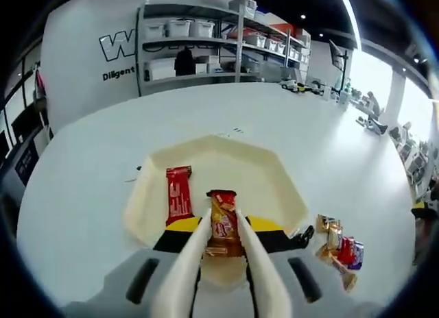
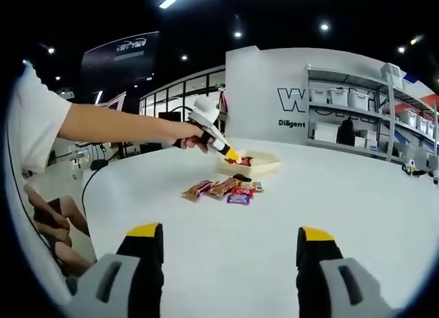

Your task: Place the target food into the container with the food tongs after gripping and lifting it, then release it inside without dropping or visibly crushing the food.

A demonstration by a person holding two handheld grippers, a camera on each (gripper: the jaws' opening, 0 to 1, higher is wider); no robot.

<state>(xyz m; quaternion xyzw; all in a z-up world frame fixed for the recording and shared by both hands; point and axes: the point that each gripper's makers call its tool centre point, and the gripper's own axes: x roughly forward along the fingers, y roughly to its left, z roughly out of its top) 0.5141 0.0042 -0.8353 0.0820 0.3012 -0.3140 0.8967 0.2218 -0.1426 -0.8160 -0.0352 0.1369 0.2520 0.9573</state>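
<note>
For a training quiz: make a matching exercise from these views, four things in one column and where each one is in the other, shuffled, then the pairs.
Things
1. red bar
2. gold snack
3. snack pile
4. shelves

Places
A. loose on the table, beside the tray
B. between the white tongs, over the tray's near edge
C. by the far wall
D. lying flat inside the cream tray

Pairs: 1-D, 2-B, 3-A, 4-C
</note>
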